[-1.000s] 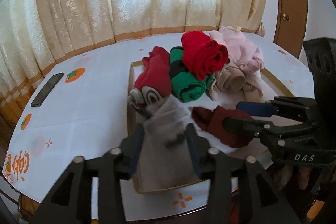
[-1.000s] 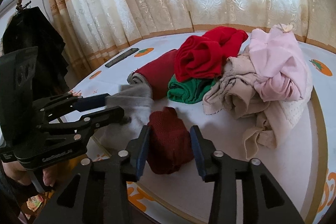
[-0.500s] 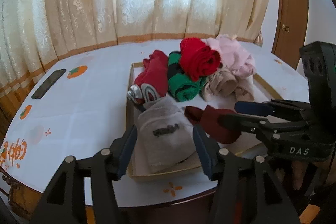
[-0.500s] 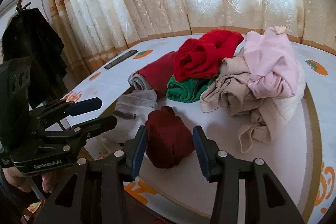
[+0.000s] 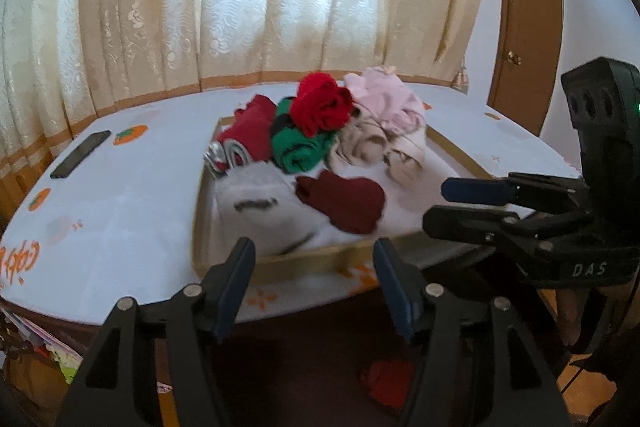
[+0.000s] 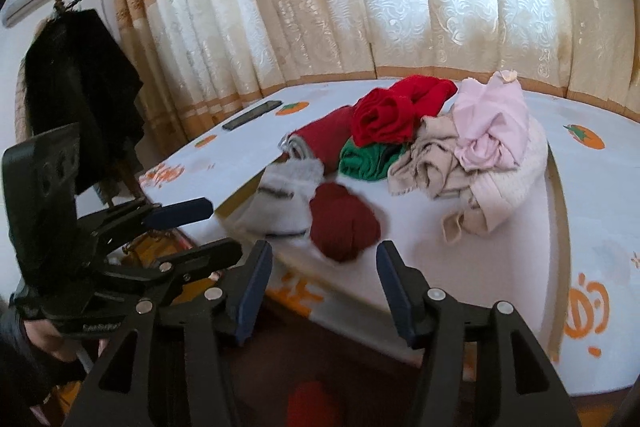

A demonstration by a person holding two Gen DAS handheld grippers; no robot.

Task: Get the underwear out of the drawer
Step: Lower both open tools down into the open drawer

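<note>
A shallow gold-rimmed drawer (image 5: 304,261) lies on the table. At its front lie a grey garment (image 5: 260,211) (image 6: 284,199) and a dark red garment (image 5: 348,203) (image 6: 340,223), side by side. Behind them are piled red (image 5: 320,107), green (image 5: 300,151), pink (image 5: 384,99) and beige (image 5: 372,147) pieces. My left gripper (image 5: 313,251) (image 6: 222,227) hangs in front of the table edge, its jaws opening with nothing between them. My right gripper (image 6: 323,253) (image 5: 438,205) is beside it, its jaws also opening and empty.
A black phone (image 5: 80,155) lies on the white orange-printed tablecloth (image 5: 132,211) at the left. Cream curtains (image 5: 280,7) hang behind the table. A wooden door (image 5: 524,27) is at the right, a black coat (image 6: 80,87) at the left. Something red (image 5: 388,379) lies on the floor.
Both grippers have let go of the grey and the dark red garment, opened wider and drawn back past the table's front edge. Both garments now lie in the drawer.
</note>
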